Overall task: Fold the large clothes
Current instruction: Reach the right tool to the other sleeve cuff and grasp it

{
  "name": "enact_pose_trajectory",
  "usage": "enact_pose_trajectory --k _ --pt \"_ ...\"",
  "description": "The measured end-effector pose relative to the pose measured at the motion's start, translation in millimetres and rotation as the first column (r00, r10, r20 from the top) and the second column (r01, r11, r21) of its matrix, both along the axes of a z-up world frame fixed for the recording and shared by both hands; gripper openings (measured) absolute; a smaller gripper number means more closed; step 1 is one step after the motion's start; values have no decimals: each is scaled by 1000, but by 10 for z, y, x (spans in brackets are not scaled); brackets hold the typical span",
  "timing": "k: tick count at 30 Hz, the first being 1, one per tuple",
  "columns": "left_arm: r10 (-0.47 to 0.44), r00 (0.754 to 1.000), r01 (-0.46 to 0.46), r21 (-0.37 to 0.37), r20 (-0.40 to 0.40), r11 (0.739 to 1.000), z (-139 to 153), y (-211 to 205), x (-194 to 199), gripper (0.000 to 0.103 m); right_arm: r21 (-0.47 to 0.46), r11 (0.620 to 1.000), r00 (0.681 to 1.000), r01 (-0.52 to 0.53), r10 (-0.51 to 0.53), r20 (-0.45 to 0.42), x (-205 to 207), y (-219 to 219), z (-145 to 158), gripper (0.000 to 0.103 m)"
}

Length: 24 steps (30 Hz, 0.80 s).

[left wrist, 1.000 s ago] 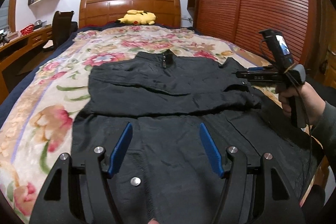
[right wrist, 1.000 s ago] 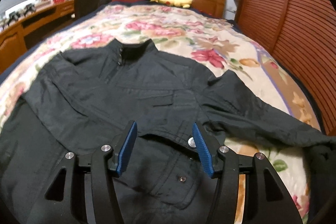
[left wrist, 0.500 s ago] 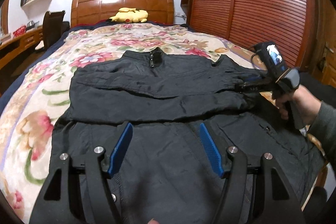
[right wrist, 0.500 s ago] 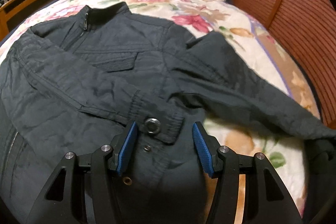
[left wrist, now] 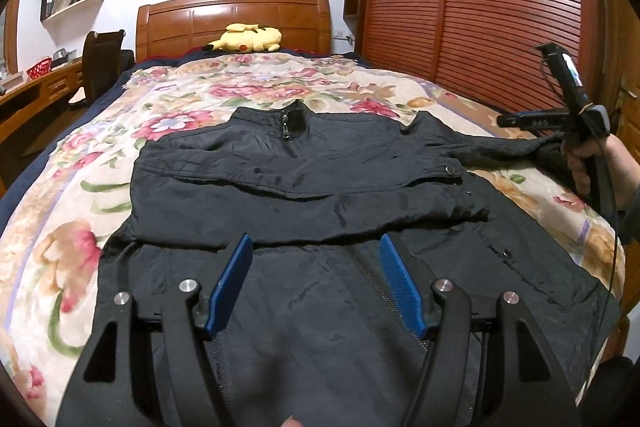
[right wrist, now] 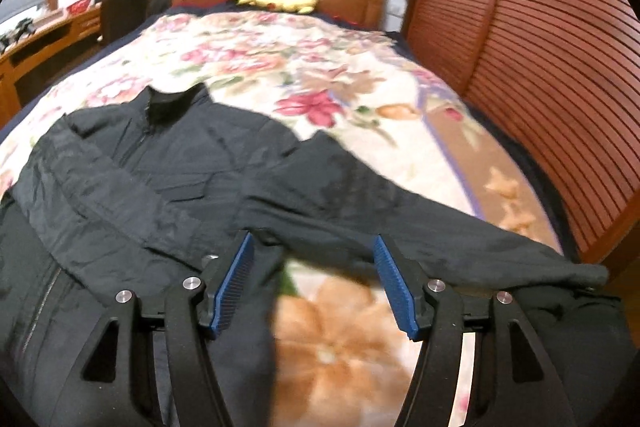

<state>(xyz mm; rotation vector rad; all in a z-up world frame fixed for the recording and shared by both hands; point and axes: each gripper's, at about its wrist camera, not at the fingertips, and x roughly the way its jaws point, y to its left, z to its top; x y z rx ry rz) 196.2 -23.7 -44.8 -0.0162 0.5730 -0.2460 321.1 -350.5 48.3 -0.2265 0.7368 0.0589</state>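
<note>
A black jacket [left wrist: 304, 179] lies face up on the floral bedspread [left wrist: 80, 187], collar toward the headboard. One sleeve is folded across its chest, with the cuff snap [left wrist: 451, 169] at the right. The other sleeve [right wrist: 400, 219] stretches out to the right over the bedspread. My left gripper [left wrist: 314, 267] is open and empty, above the jacket's lower front. My right gripper [right wrist: 312, 267] is open and empty, just above the near edge of the outstretched sleeve. In the left wrist view the right gripper [left wrist: 560, 119] is hand-held at the bed's right side.
A yellow plush toy [left wrist: 246, 39] lies by the wooden headboard [left wrist: 232, 19]. A slatted wooden wardrobe [left wrist: 480, 7] stands along the right. A desk [left wrist: 32, 95] and a dark chair [left wrist: 100, 63] stand to the left of the bed.
My right gripper has moved right, from over the folded sleeve's cuff to the outstretched sleeve. My left gripper has drifted slightly over the jacket's lower front. Both have stayed open.
</note>
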Motion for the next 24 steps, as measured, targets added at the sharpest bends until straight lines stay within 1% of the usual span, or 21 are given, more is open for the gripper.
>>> enact_pose_trajectory --k 4,10,16,19,22,24 --pt "-12 1000 12 9 2 1000 -3 -74 -10 66 -1 999 999 45 -45 13 -40 -311 131 64" --pt "-27 1000 27 20 -4 999 -38 -179 -16 66 -2 987 987 159 -159 39 -14 -893 313 64" --pt "-39 999 39 34 -10 999 -75 -262 -27 66 -23 964 963 264 -263 50 21 -1423 407 64" --pt "-41 999 41 32 -16 999 -92 -279 -33 66 -25 946 945 324 -323 43 50 -1718 430 64" --pt "-51 999 51 38 -15 998 -96 -317 -34 66 -22 932 932 362 -361 36 88 -1920 443 64" --pt "-53 998 54 39 -15 998 -103 -330 -36 66 -21 917 917 398 -397 22 143 -2089 424 64"
